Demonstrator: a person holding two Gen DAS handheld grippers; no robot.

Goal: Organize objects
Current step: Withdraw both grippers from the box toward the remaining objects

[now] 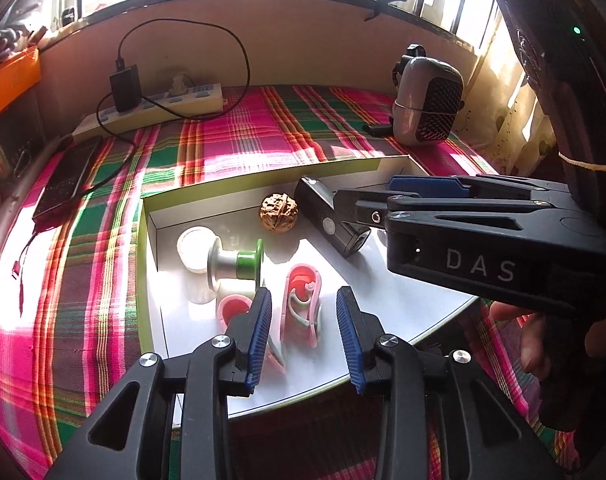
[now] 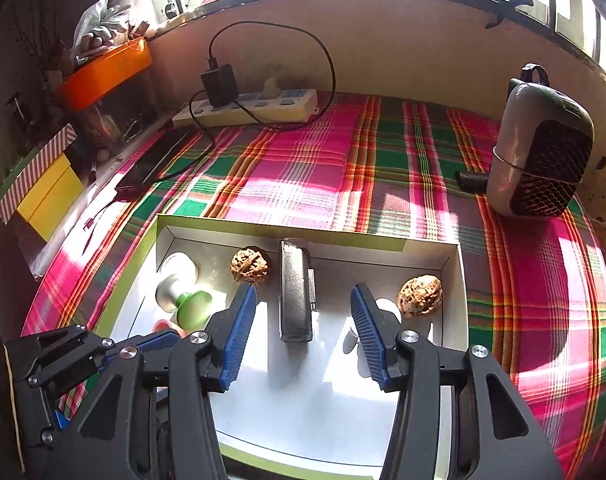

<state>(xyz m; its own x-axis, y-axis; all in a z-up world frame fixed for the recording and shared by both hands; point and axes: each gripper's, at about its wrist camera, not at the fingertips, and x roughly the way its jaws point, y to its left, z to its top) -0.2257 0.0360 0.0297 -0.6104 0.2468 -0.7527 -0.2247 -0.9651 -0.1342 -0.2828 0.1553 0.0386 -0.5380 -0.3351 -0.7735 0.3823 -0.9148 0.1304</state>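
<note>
A shallow white box with a lime rim [image 1: 145, 236] [image 2: 461, 280] lies on the plaid cloth. In it are a walnut [image 1: 279, 213] [image 2: 250, 266], a second walnut [image 2: 419, 295], a black rectangular device [image 1: 327, 216] [image 2: 295, 291], a silver and green knob [image 1: 233, 264] [image 2: 183, 300] and pink clips [image 1: 301, 304]. My left gripper [image 1: 305, 326] is open and empty, its fingers either side of a pink clip. My right gripper [image 2: 303, 332] is open and empty, its fingers either side of the black device; it also shows in the left wrist view [image 1: 367, 204].
A grey mesh-fronted speaker [image 1: 429, 102] [image 2: 541, 140] stands at the back right. A power strip with a black charger [image 1: 151, 108] [image 2: 247, 108] lies against the back wall. A phone [image 1: 69, 178] lies at the left. An orange bin [image 2: 107, 74] and yellow boxes [image 2: 49, 200] sit at the far left.
</note>
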